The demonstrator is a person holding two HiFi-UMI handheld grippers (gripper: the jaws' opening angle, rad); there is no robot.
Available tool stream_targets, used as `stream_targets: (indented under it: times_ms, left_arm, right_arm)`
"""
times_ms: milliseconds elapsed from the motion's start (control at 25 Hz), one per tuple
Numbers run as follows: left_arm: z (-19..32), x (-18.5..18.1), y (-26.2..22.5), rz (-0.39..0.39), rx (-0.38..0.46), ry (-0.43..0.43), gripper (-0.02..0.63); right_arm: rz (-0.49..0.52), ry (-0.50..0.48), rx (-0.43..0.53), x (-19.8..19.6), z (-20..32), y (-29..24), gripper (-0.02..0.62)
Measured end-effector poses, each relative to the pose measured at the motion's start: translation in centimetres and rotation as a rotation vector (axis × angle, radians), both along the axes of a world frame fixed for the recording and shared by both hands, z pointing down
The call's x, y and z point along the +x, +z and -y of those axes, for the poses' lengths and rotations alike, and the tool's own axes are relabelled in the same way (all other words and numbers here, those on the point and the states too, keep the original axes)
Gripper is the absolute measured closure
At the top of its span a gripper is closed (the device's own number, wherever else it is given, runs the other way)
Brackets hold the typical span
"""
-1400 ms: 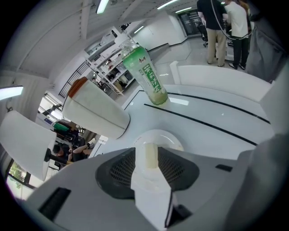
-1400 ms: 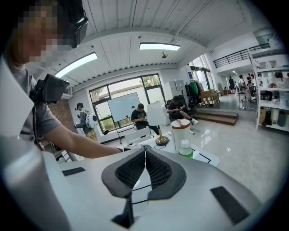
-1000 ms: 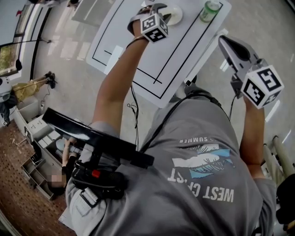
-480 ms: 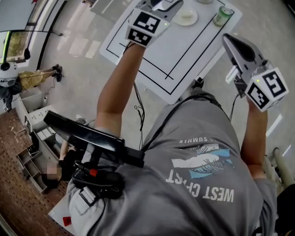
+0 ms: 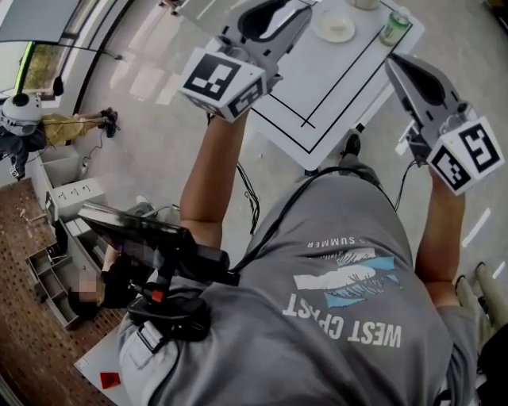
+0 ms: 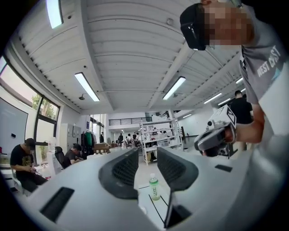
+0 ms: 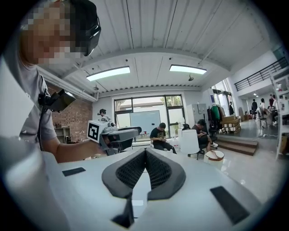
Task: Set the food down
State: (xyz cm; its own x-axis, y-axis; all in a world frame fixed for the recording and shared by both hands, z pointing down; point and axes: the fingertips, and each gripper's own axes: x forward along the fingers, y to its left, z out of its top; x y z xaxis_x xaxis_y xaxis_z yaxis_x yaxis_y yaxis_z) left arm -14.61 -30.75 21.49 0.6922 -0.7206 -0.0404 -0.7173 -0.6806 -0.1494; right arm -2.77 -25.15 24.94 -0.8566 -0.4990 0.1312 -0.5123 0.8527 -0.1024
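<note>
A white plate (image 5: 333,28) with a pale piece of food on it sits at the far side of the white table (image 5: 317,95), inside its black lines. A green bottle (image 5: 394,28) stands to the plate's right, and in the left gripper view the same bottle (image 6: 154,187) shows through the gap between the jaws. My left gripper (image 5: 274,12) is held high above the table's near left part, open and empty. My right gripper (image 5: 405,67) hangs off the table's right edge, jaws closed together with nothing between them (image 7: 145,152).
The table's near corner (image 5: 305,162) points at the person's body. Grey floor lies to the left, with open drawers and boxes (image 5: 55,270) by a brick strip. Seated people (image 7: 161,137) and shelving (image 6: 153,140) are far off in the room.
My left gripper has pulled back from over the plate and risen toward the head camera. The right gripper stayed raised at the right. The table has slid up in the view.
</note>
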Motion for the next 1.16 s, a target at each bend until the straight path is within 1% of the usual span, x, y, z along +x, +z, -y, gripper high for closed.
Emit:
stream_targets:
  times_ms: [160,360,480,640,800,960,1160]
  left_arm:
    - [-4.2,-1.2,-1.5,-0.062,0.015,0.015,0.472]
    - [-8.0,-3.0,-2.7,-0.152,0.017,-0.006,0.477]
    - [-10.0,-3.1,-2.3,-0.162,0.003,-0.002,0.477]
    - [-11.9,-1.4,-1.8,-0.151,0.0,-0.002,0.477]
    - [-14.2,1.1,-2.2,-0.152,-0.009,0.0,0.477]
    - [-16.3,3.7,-1.8,-0.143,-0.025,-0.01,0.477]
    - [-16.9,6.7,-1.7,-0.169,-0.035,-0.004,0.477]
  right_arm:
    - [0.0,-0.002,0.04,-1.0,-2.4,-1.1,0.589]
    - [-0.006,-0.004,0.092,-1.3,-5.0,-3.2,0.589]
    - [-0.003,0.001,0.106,-1.0,-6.6,-3.7,0.589]
    - [0.001,0.0,0.114,0.6,-8.0,-4.1,0.589]
    - [-0.011,-0.002,0.135,2.4,-10.2,-5.9,0.589]
    - [0.002,-0.021,0.111,4.5,-12.3,-5.5,0.589]
    - [-0.009,-0.035,0.094,6.8,-13.0,-5.4,0.589]
